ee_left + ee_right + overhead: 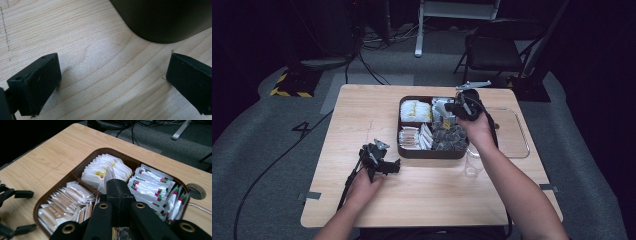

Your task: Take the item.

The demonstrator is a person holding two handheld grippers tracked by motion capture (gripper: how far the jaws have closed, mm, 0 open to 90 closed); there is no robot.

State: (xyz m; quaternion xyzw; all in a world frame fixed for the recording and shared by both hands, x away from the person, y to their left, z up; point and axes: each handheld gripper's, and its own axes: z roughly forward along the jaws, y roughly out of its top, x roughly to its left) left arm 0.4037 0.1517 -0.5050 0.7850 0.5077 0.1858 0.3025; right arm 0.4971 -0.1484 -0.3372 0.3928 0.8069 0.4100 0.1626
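I see the light wooden table (362, 120) carrying the dark brown compartmented tray (45, 195) of packets. Beside that tray lies a clear plastic tray (517, 135). Above the brown tray, my right gripper (117, 187) has its jaws closed on a white paper sachet (108, 178). Near the tray's front corner, my left gripper (112, 82) rests wide open, empty.

Table (362, 110), left half: bare wood; I see open passage from the near edge to the far edge. Centre: brown compartment tray (404, 150), packed with sachets, blocks that way. Just right of it: clear tray (517, 150) and clear cup (472, 167) crowd the right side. Near edge between the forearms: bare. My left gripper (384, 165) rests beside the brown tray's near-left corner.
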